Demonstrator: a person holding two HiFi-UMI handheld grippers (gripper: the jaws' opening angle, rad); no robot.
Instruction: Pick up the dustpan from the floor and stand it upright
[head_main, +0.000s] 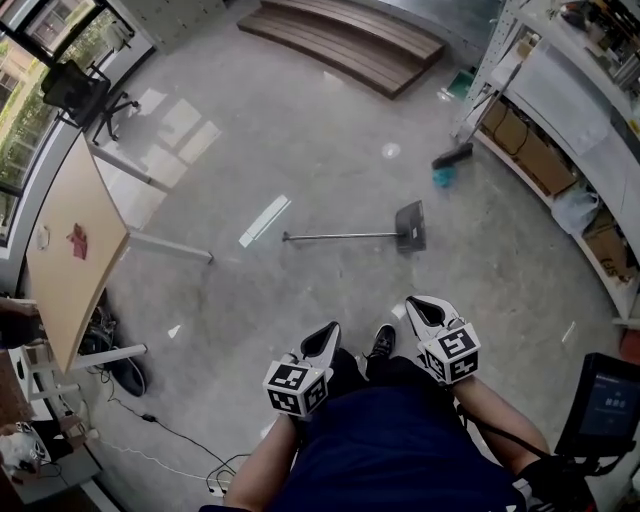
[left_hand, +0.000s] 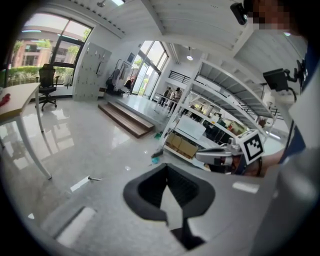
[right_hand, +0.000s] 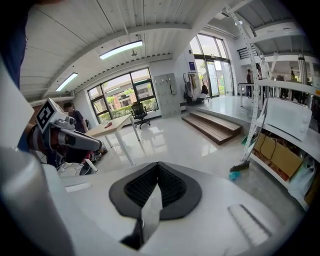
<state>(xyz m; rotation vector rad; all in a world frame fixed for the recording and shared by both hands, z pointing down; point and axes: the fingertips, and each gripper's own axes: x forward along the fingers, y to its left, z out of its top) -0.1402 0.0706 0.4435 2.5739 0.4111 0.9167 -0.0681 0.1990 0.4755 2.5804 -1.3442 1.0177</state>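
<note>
left tool (head_main: 322, 341) and right tool (head_main: 424, 311), jaws together, held over glossy grey floor (head_main: 300, 150) with dustpan (head_main: 410, 226) lying flat ahead.

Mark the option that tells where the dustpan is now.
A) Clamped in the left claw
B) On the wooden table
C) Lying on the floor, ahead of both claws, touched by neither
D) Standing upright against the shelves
C: in the head view the dustpan lies on the floor with its long handle flat, well apart from the left claw and right claw, both shut on nothing.
</note>
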